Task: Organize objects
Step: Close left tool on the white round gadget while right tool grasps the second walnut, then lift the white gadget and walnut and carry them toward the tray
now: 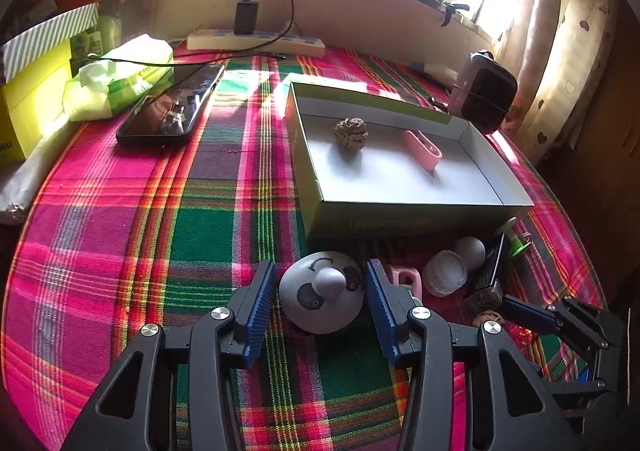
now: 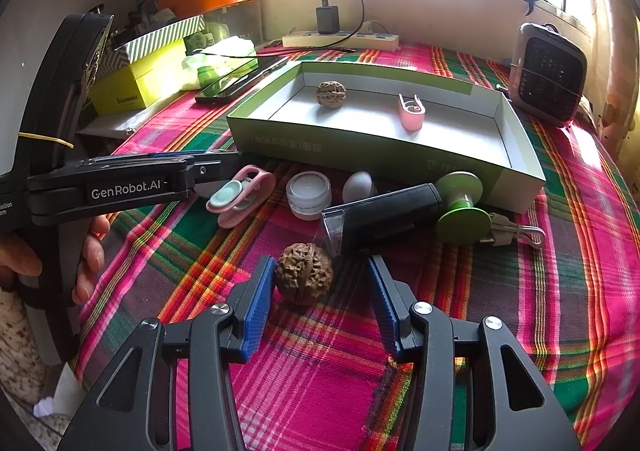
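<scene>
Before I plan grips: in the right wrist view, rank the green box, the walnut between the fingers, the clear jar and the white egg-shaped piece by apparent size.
1. green box
2. walnut, though nearness to the camera inflates it
3. clear jar
4. white egg-shaped piece
</scene>
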`<action>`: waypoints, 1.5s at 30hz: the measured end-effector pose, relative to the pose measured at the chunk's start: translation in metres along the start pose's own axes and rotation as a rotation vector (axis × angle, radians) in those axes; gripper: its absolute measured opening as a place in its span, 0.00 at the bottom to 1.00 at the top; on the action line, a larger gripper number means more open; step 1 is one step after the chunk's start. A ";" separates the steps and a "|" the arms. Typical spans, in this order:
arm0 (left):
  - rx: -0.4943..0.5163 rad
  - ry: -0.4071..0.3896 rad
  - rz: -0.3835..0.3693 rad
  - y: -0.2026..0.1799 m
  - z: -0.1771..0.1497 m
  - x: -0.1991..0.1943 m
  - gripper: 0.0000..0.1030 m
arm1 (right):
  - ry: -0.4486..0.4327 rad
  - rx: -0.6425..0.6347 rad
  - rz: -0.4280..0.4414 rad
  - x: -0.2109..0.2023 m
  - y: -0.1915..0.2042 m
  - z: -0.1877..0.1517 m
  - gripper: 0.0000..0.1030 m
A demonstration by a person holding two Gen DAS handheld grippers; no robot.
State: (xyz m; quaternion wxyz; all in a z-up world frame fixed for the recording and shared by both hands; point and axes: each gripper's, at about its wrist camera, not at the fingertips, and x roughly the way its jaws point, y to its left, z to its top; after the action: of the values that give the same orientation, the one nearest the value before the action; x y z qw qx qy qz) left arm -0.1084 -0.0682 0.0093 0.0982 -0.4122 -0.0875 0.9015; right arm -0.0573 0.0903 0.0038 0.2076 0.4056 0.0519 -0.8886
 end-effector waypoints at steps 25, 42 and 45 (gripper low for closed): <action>0.009 -0.036 0.015 -0.002 0.000 -0.010 0.26 | -0.003 0.000 0.001 -0.001 0.001 0.000 0.31; 0.005 -0.036 0.016 -0.003 -0.001 -0.012 0.26 | -0.004 -0.002 0.000 -0.001 0.001 0.000 0.31; 0.006 -0.036 0.016 -0.003 -0.001 -0.012 0.26 | -0.004 -0.002 0.001 -0.001 0.001 0.000 0.31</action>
State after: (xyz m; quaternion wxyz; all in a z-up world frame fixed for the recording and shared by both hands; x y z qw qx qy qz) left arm -0.1000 -0.0679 0.0178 0.0907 -0.3961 -0.0830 0.9099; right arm -0.0560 0.0893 0.0046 0.2083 0.4038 0.0521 -0.8893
